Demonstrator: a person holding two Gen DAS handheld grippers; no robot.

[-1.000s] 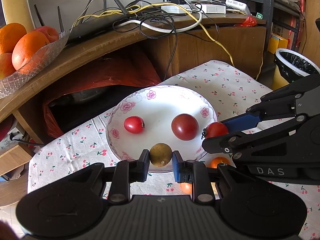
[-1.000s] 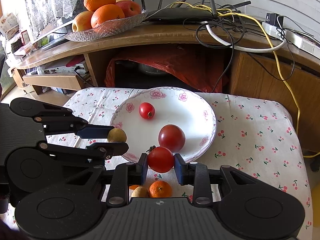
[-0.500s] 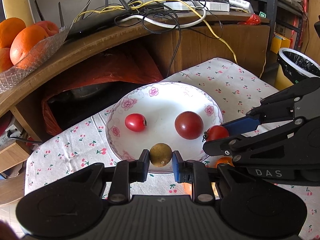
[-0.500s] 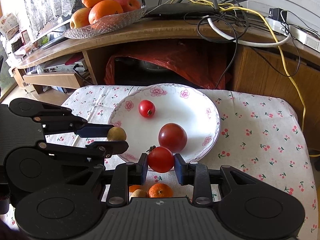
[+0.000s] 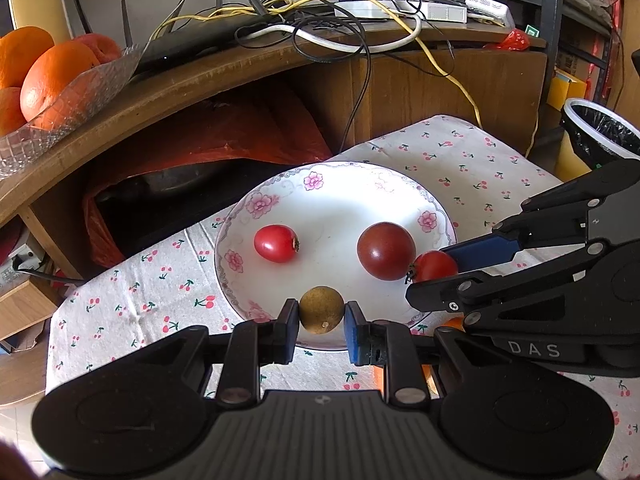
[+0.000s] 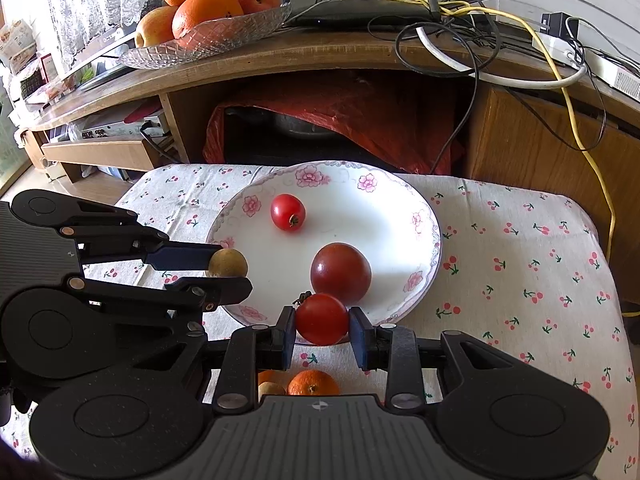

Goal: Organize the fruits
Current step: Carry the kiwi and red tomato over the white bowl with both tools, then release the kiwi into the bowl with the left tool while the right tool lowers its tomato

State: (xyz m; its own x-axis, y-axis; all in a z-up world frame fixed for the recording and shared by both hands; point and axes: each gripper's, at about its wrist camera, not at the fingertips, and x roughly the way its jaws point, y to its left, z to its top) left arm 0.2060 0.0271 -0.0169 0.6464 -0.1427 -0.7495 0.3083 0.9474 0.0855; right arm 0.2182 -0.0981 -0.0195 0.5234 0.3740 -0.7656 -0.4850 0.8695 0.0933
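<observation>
A white floral plate on the cherry-print tablecloth holds a small red tomato and a dark red tomato. My left gripper is shut on a brown-green round fruit above the plate's near left rim. My right gripper is shut on a red tomato above the near rim, beside the dark tomato.
A small orange and other small fruit lie on the cloth under the right gripper. A glass dish of oranges and apples sits on the wooden shelf with cables. A lined bin stands at right.
Both grippers, each still holding its fruit, have moved a little forward towards the plate; the plate and its two tomatoes look nearer and lower in view.
</observation>
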